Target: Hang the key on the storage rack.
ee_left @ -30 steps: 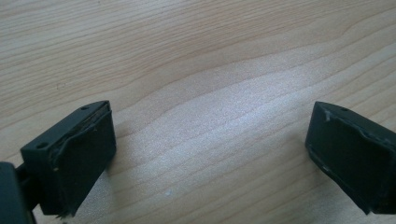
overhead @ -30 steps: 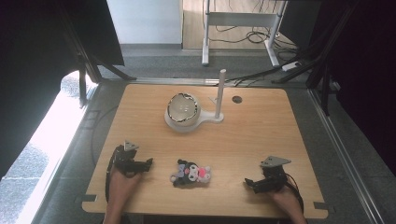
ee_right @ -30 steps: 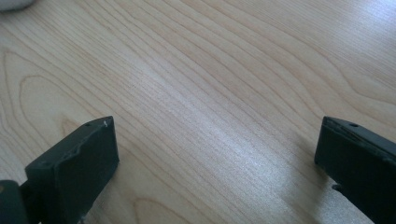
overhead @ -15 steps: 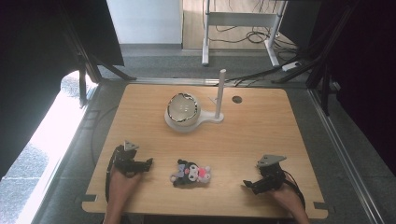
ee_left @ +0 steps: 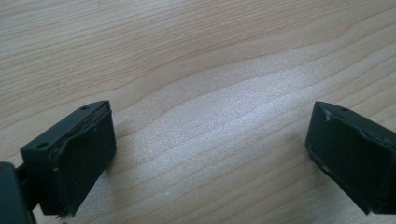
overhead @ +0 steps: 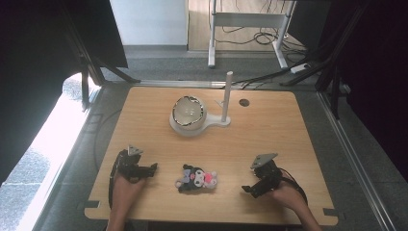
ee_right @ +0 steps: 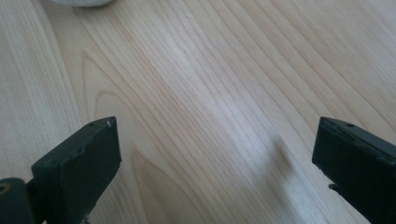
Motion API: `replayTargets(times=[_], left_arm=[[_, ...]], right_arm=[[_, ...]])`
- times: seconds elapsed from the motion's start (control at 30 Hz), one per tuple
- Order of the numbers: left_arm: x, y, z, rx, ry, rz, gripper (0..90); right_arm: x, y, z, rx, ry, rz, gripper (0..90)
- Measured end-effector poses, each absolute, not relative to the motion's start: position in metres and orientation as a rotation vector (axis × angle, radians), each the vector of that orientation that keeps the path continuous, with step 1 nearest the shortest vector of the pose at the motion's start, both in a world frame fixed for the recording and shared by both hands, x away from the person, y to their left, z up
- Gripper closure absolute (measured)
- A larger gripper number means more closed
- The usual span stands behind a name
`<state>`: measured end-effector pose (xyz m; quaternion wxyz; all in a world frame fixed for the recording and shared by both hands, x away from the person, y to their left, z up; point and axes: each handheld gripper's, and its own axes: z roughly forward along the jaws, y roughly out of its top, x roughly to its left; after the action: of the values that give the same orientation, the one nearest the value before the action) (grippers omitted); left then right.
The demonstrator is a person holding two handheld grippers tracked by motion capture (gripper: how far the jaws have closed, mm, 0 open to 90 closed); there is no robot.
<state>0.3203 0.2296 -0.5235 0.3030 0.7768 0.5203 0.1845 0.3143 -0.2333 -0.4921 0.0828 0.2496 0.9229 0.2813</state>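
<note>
Both tongs, left [overhead: 153, 168] and right [overhead: 246, 189], stood wide open and empty on the table [overhead: 269, 130], flanking a plush toy [overhead: 196, 178]

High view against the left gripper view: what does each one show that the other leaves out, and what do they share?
The high view alone takes in the plush toy lying between the two grippers, the white stand with its upright post and the round mirror-like ball on it, the right gripper, and the floor around the table. The left gripper view alone gives the close look at the left gripper: jaws wide apart, nothing between them, bare wood under them. Both show the wooden table and that gripper.
</note>
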Motion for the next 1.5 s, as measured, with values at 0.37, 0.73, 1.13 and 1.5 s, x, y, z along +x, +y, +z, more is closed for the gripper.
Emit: replayTargets(times=[0.37,0.73,1.13,1.5], left_arm=[[0.320,0.230,-0.523,2.059,1.379,0.489,1.7],[0.320,0.230,-0.523,2.063,1.378,0.489,1.7],[0.320,0.230,-0.523,2.062,1.377,0.489,1.7],[0.320,0.230,-0.523,2.062,1.376,0.489,1.7]], right_arm=[[0.320,-0.196,-0.482,0.611,2.877,0.731,5.0],[0.329,-0.152,-0.476,0.455,2.981,0.635,7.0],[0.335,-0.096,-0.471,0.272,3.081,0.504,9.4],[0.337,-0.053,-0.480,0.156,3.124,0.276,24.1]])
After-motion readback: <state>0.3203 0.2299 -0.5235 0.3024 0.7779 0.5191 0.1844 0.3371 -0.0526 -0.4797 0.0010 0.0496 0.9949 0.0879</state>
